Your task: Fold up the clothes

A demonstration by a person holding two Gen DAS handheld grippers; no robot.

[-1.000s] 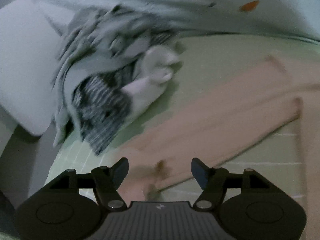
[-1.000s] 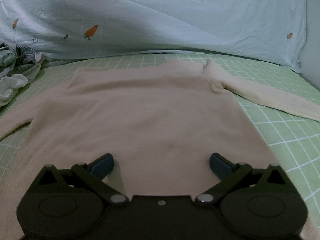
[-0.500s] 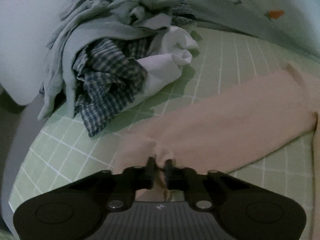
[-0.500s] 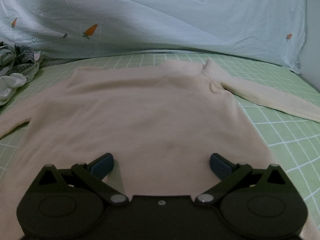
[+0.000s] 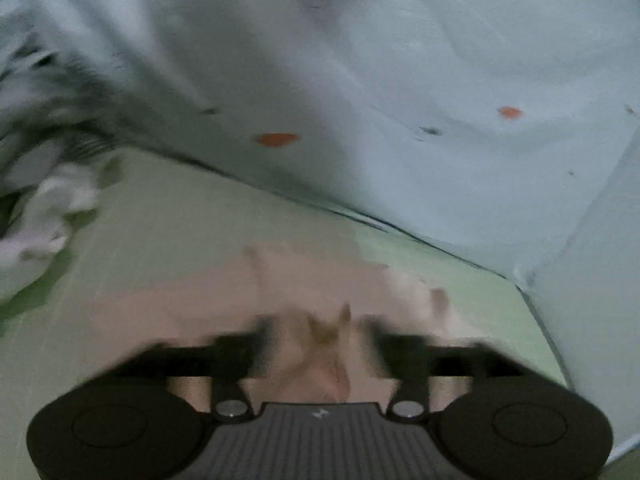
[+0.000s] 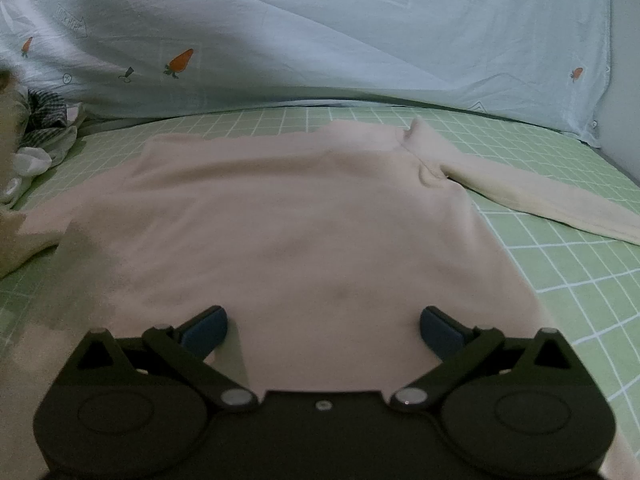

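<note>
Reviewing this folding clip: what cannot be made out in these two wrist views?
- Left wrist view: motion blur hides whether the sleeve touches the opening left gripper.
- Left wrist view: clothes pile smeared, cut by the edge.
- Right wrist view: sweater hem hidden behind the right gripper.

Clothes heap (image 6: 40,136) left; right sheet (image 6: 580,264) bare

Bed (image 6: 560,240) covered with green sheet, white grid lines. Cream long-sleeved sweater (image 6: 300,220) spread flat at centre, one sleeve stretched right. Heap of crumpled clothes (image 6: 40,136), checked and white, at far left. Pale blue carrot-print duvet (image 6: 360,40) bunched along far edge.
</note>
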